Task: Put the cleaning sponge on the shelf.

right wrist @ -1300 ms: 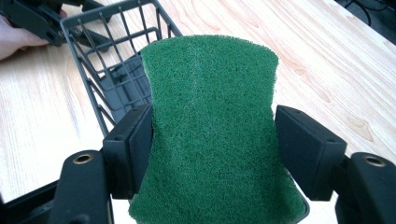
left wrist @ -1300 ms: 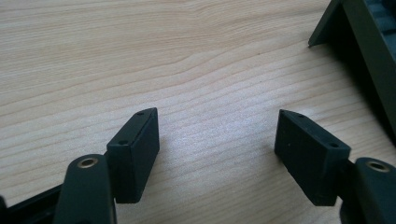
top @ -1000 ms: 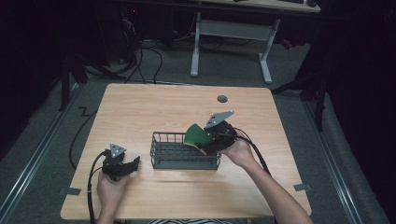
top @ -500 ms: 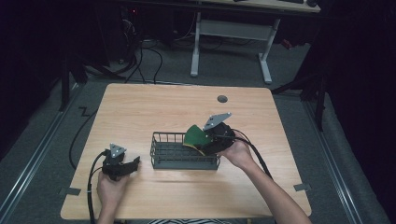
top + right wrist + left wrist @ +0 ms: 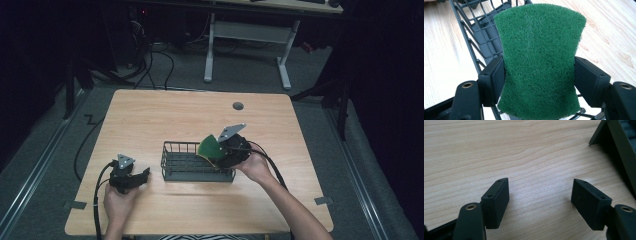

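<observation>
Green scouring pad (image 5: 537,62) is clamped in right hand-held gripper (image 5: 222,150) above wire basket (image 5: 186,161) end. Left hand-held gripper (image 5: 540,202) is spread, empty, over surface (image 5: 165,117). Placement judged under way; lowering and release needed.

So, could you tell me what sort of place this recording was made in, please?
Probably a lab or workshop set up for recording, not a kitchen: a bare wooden table on grey floor, loose cables around it, a desk frame behind, dark surroundings.
</observation>
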Tool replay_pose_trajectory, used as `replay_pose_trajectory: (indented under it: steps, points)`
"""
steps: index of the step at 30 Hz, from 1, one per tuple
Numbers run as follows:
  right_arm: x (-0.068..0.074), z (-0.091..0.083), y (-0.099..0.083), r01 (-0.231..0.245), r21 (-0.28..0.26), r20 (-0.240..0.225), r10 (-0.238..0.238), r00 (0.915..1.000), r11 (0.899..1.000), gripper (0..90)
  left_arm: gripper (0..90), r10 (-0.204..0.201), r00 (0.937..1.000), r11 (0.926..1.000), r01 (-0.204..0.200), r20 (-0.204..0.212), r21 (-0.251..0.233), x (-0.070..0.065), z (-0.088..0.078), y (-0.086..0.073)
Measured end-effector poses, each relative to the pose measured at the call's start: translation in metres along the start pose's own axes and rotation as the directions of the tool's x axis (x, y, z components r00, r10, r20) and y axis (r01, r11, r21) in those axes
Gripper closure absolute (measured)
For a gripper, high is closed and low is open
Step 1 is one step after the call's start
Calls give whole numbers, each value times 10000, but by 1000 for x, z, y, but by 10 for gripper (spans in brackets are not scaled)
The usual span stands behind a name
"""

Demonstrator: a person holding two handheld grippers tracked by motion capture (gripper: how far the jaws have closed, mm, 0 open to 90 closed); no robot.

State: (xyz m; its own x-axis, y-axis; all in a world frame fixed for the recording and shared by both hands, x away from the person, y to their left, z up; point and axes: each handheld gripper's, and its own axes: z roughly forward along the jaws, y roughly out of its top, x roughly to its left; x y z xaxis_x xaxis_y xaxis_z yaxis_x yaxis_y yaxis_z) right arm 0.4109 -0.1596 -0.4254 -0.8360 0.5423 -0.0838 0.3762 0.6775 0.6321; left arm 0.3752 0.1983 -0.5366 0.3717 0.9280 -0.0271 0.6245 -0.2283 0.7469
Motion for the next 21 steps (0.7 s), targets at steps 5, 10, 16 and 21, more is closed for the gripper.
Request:
replay_pose_trajectory:
  steps: [5, 10, 16, 21]
  points:
    - [2, 2, 0, 89, 143, -147, -87, 9999, 9999, 289, 312, 3, 10000, 10000, -3, 5, 3, 0, 0, 0]
    - [2, 1, -1, -68, 123, -273, 71, 9996, 9999, 268, 312, 7, 10000, 10000, -7, 1, 3, 0, 0, 0]
    - [-1, -2, -2, -392, -100, -479, 386, 9981, 9992, 241, 312, 10, 10000, 10000, -10, 0, 5, 0, 0, 0]
    - [-1, -6, -3, -504, -308, -537, 487, 9974, 9983, 247, 312, 15, 10000, 10000, -15, -1, 7, 0, 0, 0]
